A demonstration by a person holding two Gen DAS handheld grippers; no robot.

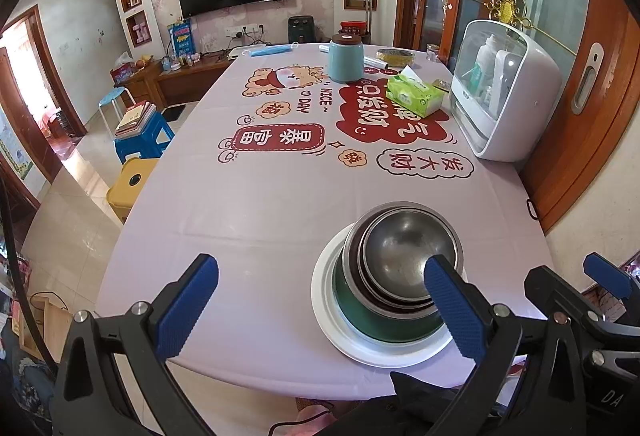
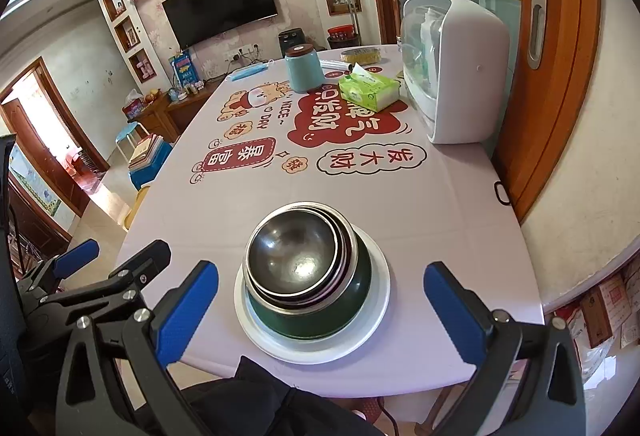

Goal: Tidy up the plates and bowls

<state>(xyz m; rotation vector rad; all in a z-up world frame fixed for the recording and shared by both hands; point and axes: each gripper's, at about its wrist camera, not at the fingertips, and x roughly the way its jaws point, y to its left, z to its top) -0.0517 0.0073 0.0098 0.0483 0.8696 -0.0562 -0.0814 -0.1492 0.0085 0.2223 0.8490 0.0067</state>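
Observation:
A white plate lies near the table's front edge. On it stands a green bowl with several steel bowls nested inside. My left gripper is open and holds nothing; it hovers over the front edge, its right finger in front of the stack. My right gripper is also open and holds nothing, its fingers apart on either side of the stack and nearer the camera. The right gripper shows at the right edge of the left wrist view, the left gripper at the left of the right wrist view.
Farther back on the printed tablecloth stand a teal canister, a green tissue pack and a white cabinet appliance against the wall at right. Stools stand left of the table.

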